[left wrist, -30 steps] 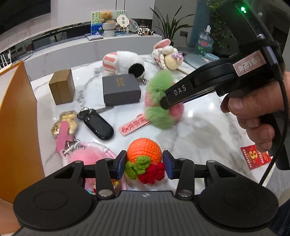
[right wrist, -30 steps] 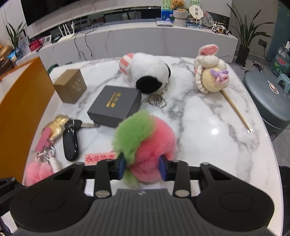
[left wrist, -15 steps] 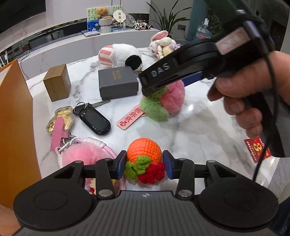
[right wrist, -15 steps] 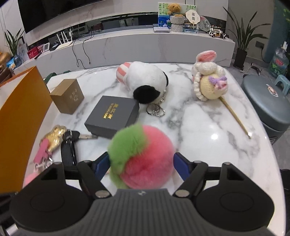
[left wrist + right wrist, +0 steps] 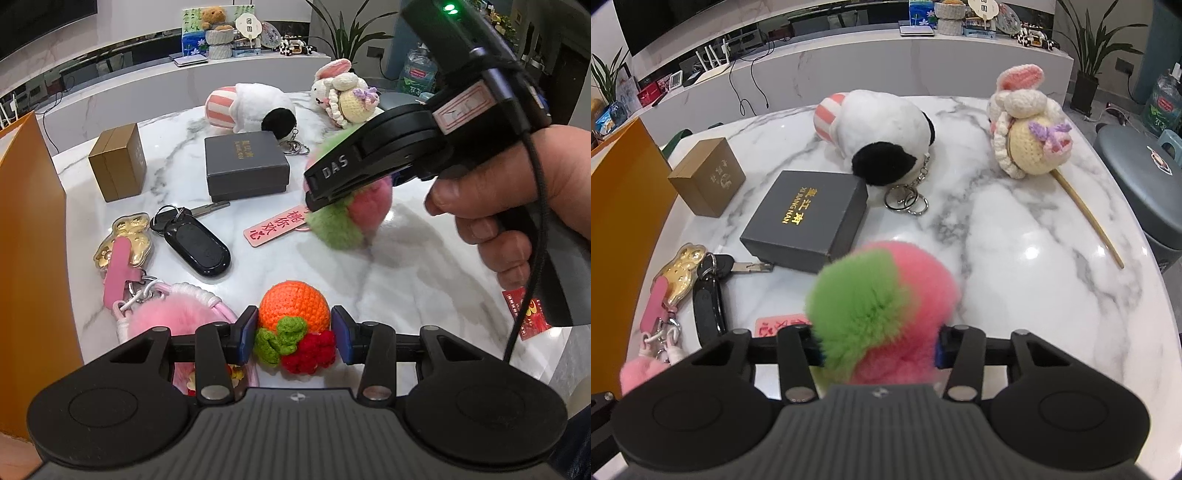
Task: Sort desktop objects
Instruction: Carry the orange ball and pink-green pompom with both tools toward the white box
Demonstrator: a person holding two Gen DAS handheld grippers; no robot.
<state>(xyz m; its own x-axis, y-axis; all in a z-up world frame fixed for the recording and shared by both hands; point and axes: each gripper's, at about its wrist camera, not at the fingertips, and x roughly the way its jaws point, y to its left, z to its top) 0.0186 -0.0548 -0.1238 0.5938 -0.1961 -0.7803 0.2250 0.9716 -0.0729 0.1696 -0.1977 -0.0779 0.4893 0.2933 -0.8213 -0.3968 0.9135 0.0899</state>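
Observation:
My left gripper [image 5: 294, 334] is shut on an orange crocheted fruit charm [image 5: 293, 309] with green leaves and red berries, low over the marble table [image 5: 406, 280]. My right gripper [image 5: 877, 349] has its jaws apart around a pink and green fur pompom [image 5: 882, 306], which rests on the table; whether the pads touch it is unclear. The pompom [image 5: 347, 221] and its pink tag [image 5: 275, 225] also show in the left wrist view under the right gripper body [image 5: 406, 147].
On the table lie a grey box [image 5: 805, 219], a brown box [image 5: 707, 181], a black car key [image 5: 195, 243], a gold and pink keychain [image 5: 123, 247], a pink fluffy charm [image 5: 173, 314], a white plush [image 5: 882, 129] and a crocheted bunny [image 5: 1030, 136]. An orange bag [image 5: 26, 240] stands left.
My right gripper opened half a second ago, letting the pompom rest lower on the table, and now sits narrower around it. My left gripper stayed shut on the orange charm.

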